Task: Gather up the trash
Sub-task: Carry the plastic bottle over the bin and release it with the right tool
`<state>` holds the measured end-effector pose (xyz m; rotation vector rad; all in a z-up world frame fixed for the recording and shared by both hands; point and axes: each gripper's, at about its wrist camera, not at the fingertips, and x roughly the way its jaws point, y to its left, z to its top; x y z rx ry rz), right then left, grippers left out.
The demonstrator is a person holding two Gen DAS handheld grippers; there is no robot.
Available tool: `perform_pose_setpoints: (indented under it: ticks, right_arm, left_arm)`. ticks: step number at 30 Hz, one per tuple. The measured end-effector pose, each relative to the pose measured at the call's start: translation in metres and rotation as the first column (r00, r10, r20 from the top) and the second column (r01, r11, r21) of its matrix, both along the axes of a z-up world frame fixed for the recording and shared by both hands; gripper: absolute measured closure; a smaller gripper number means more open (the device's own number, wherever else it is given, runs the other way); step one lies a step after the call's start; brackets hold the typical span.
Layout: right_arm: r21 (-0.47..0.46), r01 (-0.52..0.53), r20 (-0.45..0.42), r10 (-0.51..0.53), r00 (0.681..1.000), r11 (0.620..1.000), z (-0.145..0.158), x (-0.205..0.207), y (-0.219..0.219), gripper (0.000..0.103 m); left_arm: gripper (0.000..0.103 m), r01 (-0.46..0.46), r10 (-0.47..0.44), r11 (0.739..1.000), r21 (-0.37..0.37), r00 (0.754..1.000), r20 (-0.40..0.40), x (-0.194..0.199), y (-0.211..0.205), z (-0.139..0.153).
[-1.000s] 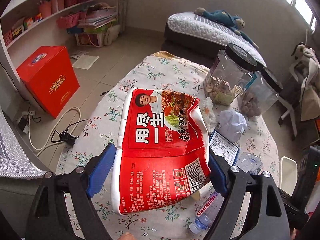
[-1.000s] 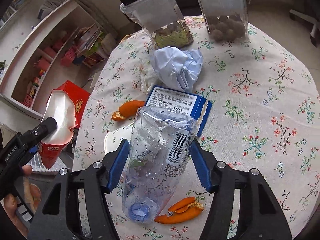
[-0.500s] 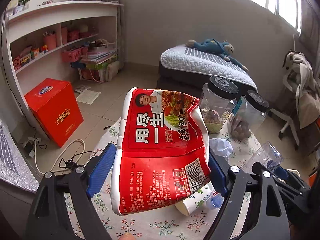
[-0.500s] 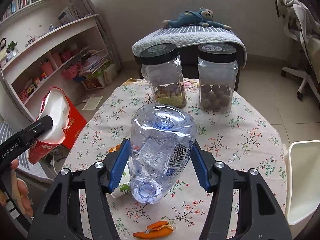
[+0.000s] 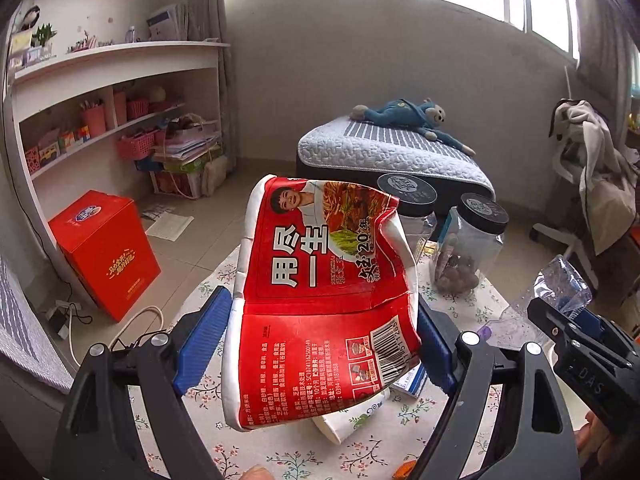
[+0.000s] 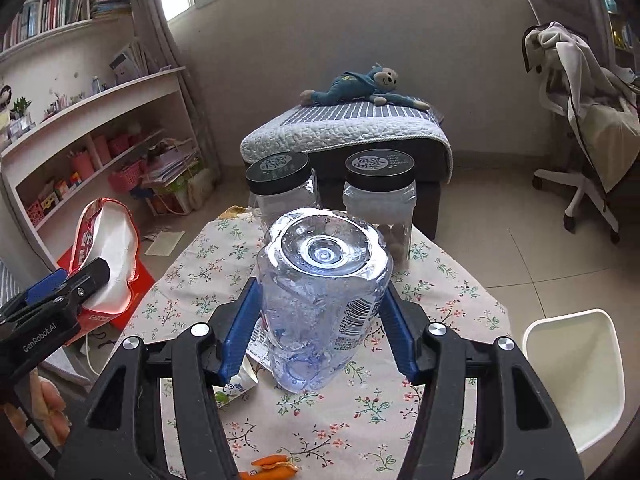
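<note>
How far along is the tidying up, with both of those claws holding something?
Partway, it seems. In hand: the left gripper clamps a crumpled red food wrapper, and the right gripper grips a crushed clear plastic bottle, both lifted above the floral tablecloth. Left to collect: orange peel and a small carton lying on the table. No bin shows, so nothing looks disposed of yet.

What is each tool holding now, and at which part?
Left tool: red snack bag, pinched across its lower half. Right tool: clear plastic bottle, gripped around its middle, base pointing away.
</note>
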<state>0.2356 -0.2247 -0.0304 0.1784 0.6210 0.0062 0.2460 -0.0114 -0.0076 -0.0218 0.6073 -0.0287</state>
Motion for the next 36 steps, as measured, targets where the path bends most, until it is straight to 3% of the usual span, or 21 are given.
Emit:
perform_pose_setpoints:
  ticks: [24,36]
  right_arm:
    - [-0.101,0.190,0.071,-0.184,0.980,0.977,0.021,-0.056,-0.097,0.047]
    - [-0.143,0.366,0.026,-0.366,0.930,0.919,0.010,-0.082,-0.185,0.047]
  left_arm:
    - [0.020,0.158,-0.158,0.987,0.002,0.986,0.043,-0.020,-0.125,0.004]
    - [0.020,0.273,-0.273,0.962,0.009,0.962,0.003,-0.032,-0.195,-0.012]
